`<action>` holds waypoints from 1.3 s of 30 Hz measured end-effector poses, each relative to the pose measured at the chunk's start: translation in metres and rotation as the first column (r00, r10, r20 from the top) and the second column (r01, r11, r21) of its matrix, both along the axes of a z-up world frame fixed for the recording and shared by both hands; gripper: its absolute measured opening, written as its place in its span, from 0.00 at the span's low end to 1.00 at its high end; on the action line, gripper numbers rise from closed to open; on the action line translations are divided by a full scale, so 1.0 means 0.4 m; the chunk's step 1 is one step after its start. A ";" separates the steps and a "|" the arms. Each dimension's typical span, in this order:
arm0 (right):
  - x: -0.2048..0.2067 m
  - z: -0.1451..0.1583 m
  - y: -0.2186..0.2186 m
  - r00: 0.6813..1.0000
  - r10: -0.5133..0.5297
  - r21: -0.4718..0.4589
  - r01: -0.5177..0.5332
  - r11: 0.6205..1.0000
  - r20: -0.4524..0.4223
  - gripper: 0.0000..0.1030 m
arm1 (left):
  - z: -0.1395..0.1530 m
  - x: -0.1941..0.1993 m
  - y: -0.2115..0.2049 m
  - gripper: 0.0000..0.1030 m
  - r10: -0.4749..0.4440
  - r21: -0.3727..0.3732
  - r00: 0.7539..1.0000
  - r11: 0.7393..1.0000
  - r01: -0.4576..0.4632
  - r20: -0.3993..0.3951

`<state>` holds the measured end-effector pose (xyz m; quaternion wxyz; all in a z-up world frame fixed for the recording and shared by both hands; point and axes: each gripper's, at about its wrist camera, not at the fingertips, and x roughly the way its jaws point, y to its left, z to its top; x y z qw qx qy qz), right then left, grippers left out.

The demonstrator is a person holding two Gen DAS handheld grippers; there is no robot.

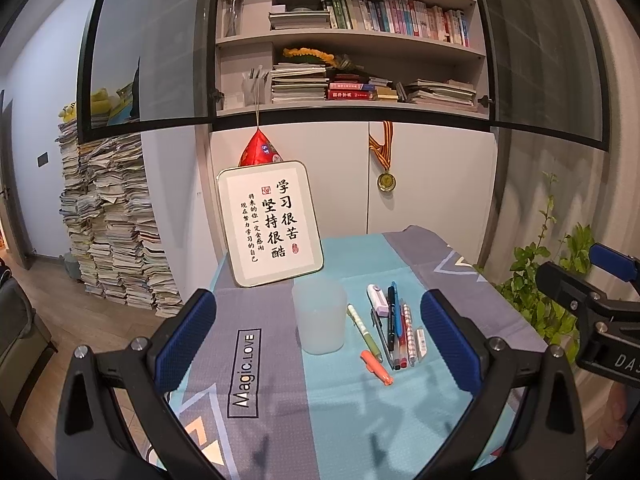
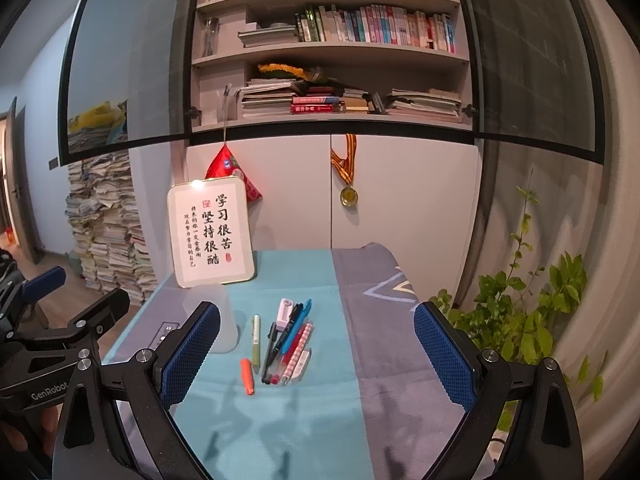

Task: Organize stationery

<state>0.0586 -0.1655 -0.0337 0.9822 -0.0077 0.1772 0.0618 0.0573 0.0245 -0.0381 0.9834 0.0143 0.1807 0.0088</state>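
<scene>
A translucent white cup (image 1: 320, 318) stands upright on the cloth-covered table (image 1: 352, 420). To its right lie several pens in a bunch (image 1: 398, 328), with a green pen (image 1: 365, 332), an orange marker (image 1: 377, 367), a lilac correction tape (image 1: 377, 300) and a small white eraser (image 1: 421, 343). My left gripper (image 1: 320, 344) is open and empty, held above the table in front of the cup. My right gripper (image 2: 316, 356) is open and empty, in front of the pens (image 2: 286, 344). The cup (image 2: 224, 320) is partly hidden behind the right gripper's left finger.
A framed calligraphy sign (image 1: 272, 222) leans at the table's back left, against white cabinets (image 1: 432, 184). A potted plant (image 2: 520, 320) stands right of the table. Tall paper stacks (image 1: 112, 220) stand on the floor at left. The right gripper shows in the left wrist view (image 1: 592, 304).
</scene>
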 end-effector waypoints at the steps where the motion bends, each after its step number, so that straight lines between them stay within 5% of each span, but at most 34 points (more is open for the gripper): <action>1: 0.000 -0.001 0.000 1.000 -0.001 0.000 0.001 1.000 0.000 0.95 | -0.002 0.001 0.002 0.99 0.000 0.000 1.000 1.000 0.000 -0.001; 20: 0.033 -0.025 0.013 0.999 -0.010 0.011 0.011 1.000 -0.039 0.95 | -0.034 0.050 0.022 0.99 0.005 -0.008 0.999 1.000 -0.006 -0.049; 39: 0.299 -0.162 -0.003 0.945 -0.040 0.083 0.071 0.994 -0.325 0.95 | -0.232 0.312 0.077 0.99 0.020 -0.065 0.965 0.997 -0.038 -0.263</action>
